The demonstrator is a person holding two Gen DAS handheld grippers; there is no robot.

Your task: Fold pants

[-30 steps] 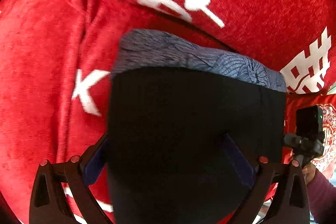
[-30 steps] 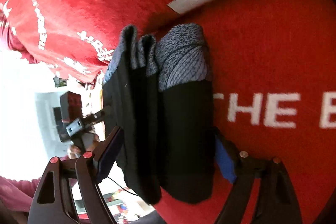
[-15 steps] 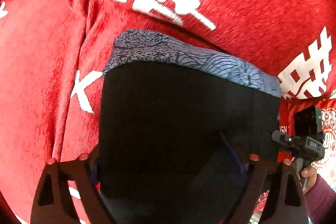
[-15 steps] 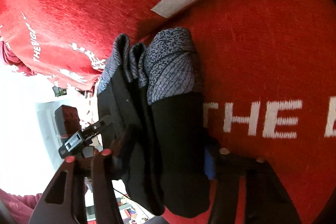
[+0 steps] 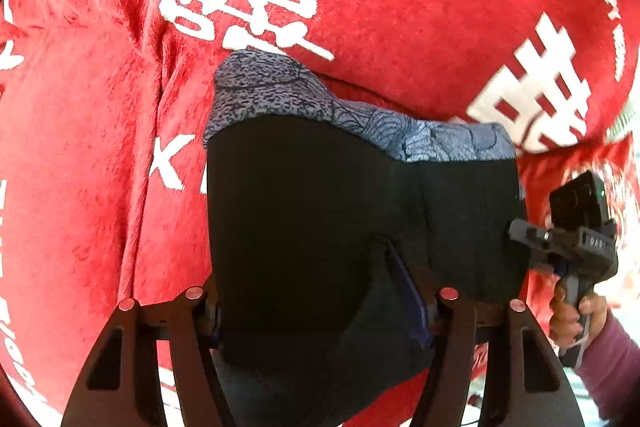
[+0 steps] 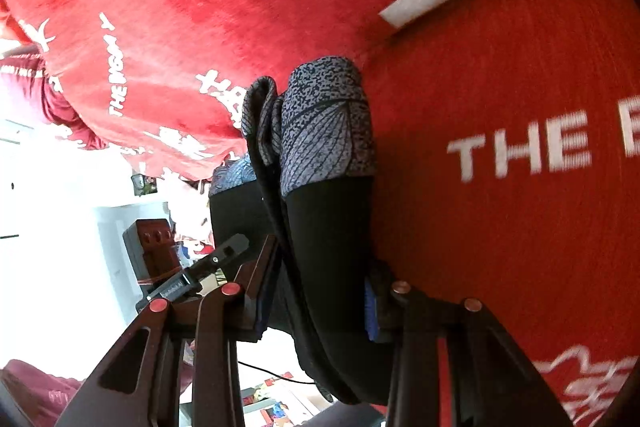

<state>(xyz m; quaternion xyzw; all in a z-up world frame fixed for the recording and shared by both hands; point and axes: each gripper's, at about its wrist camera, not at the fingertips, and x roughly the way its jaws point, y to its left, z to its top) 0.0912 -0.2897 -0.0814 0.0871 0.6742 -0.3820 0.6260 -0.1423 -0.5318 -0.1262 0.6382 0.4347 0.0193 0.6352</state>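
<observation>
The pants point(image 5: 340, 211) are black with a grey-blue patterned waistband point(image 5: 280, 95). They are folded into several layers and held up over a red blanket. My left gripper point(image 5: 316, 291) is shut on the black fabric, which fills the gap between its fingers. My right gripper point(image 6: 320, 283) is shut on the bunched layers of the pants point(image 6: 332, 227), seen edge-on with the waistband point(image 6: 324, 131) pointing away. The right gripper's body also shows at the right of the left wrist view point(image 5: 576, 239).
A red plush blanket point(image 5: 400, 7) with white characters and letters covers the surface under both grippers point(image 6: 500, 67). Its edge drops off at the left of the right wrist view, with a bright room and clutter beyond point(image 6: 60, 227).
Both grippers' jaws have closed in on the pants fabric. The pants have shifted slightly over the blanket, and the blanket's white characters have slid in both views.
</observation>
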